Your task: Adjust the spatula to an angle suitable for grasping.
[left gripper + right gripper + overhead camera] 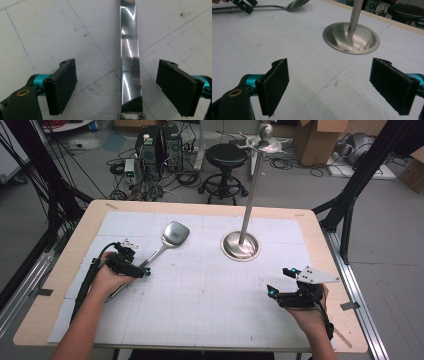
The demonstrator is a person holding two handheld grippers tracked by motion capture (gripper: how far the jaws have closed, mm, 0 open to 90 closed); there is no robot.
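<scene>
Table (60, 285): wooden top under a white gridded mat, bearing all items below.

Stand (241, 245): steel dish base with a tall upright pole, right of centre, well apart from both hands.

Spatula (172, 236): polished steel, lying flat on the mat's left half. Long axis runs diagonally, blade far and toward centre, handle (130, 65) slanting back toward the person's left hand.

Left gripper (131, 265): poised directly over the handle, jaws spread wide and straddling it, pads clear of the metal on both sides, nothing gripped. The handle lies between the jaws, nearer the right-hand pad in the left gripper view. By far the nearer hand.

Right gripper (280, 281): low at the mat's right side, jaws wide apart, empty, facing the stand's base.
</scene>
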